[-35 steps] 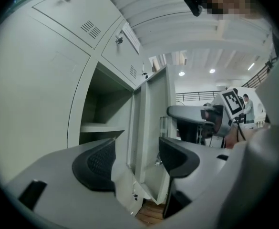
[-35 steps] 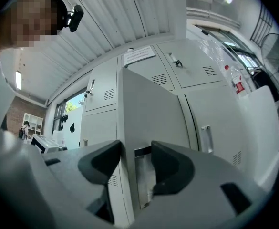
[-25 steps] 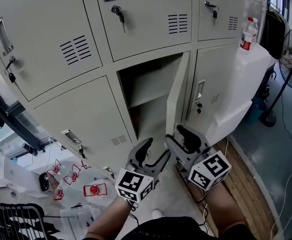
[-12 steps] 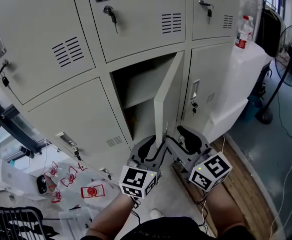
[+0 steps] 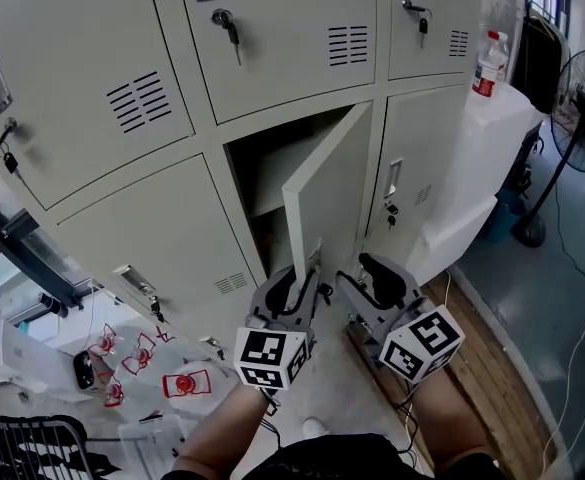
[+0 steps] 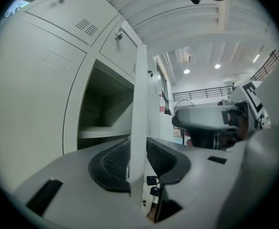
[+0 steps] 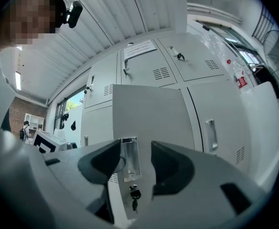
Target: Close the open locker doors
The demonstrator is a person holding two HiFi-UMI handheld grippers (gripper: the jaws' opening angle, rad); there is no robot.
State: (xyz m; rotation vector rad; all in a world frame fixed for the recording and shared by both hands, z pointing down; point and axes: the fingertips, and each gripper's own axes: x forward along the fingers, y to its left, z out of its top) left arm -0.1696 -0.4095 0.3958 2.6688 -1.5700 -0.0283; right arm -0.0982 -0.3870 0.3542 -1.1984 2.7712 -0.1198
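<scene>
1. Nearest is the left hand-held gripper (image 5: 297, 280) (image 6: 138, 160). Its jaws are closing on the lower free edge of the open locker door (image 5: 327, 193) (image 6: 139, 104). The edge stands between the pads, which seem to touch both faces, though the wide-angle view leaves that a little unsure.
2. Just beside it, the right hand-held gripper (image 5: 364, 276) (image 7: 137, 163) has its jaws apart and holds nothing. In the right gripper view the door's outer face fills the gap, showing its handle (image 7: 129, 163) with a key (image 7: 133, 194) hanging below.
3. The door belongs to the lower middle locker. It is hinged on the right and swung partly outward.
4. Behind it the compartment (image 5: 262, 168) stands open, with a shelf inside.
5. Farther off, the neighbouring locker doors are shut. A water bottle (image 5: 489, 65) stands upright on a white tabletop (image 5: 512, 118) at the far right.
</scene>
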